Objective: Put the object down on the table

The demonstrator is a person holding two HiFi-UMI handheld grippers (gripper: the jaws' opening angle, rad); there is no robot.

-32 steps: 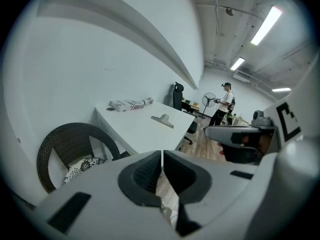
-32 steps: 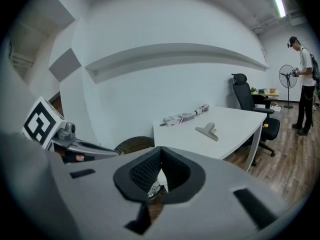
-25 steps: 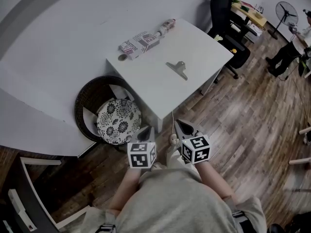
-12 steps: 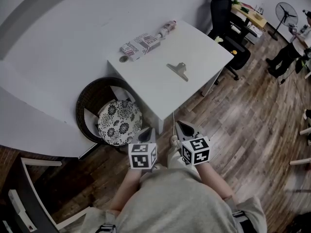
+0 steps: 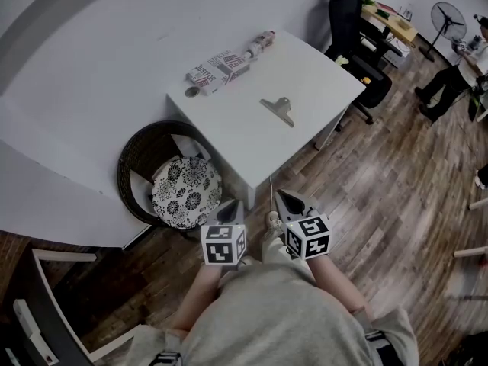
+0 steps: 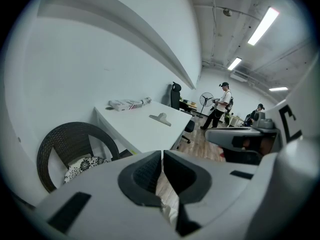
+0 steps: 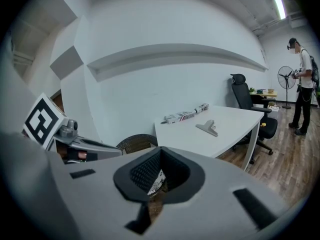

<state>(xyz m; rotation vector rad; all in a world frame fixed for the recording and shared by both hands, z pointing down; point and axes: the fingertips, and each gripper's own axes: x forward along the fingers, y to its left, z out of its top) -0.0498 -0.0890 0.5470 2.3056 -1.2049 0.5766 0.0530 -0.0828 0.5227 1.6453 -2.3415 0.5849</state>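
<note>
1. Worktop (image 5: pixel 305 75): white, set against the wall. The person stands back from it on the wooden floor, well apart from everything lying on it.
2. Wicker chair (image 5: pixel 131 158): tucked in at the worktop's left side. Its seat carries a floral cushion (image 5: pixel 185 191). No bin, tray or box that holds anything is in view.
3. Left gripper (image 6: pixel 162 154): held low and close to the body. Its fingers are pressed together with nothing between them.
4. Right gripper (image 7: pixel 159 153): just beside the left one at the same height. Its fingers are likewise pressed together and empty.
5. Printed package (image 5: pixel 219 69): lies along the worktop's far edge by the wall, with a small round item (image 5: pixel 192 91) just beside its left end.
6. Metal clip (image 5: pixel 279 110): lies flat near the worktop's middle, apart from the package. It is judged to be the task's object, already on the worktop with neither gripper near it. On that reading the put-down looks complete, and the grippers are drawn in to the body as a rest posture.
</note>
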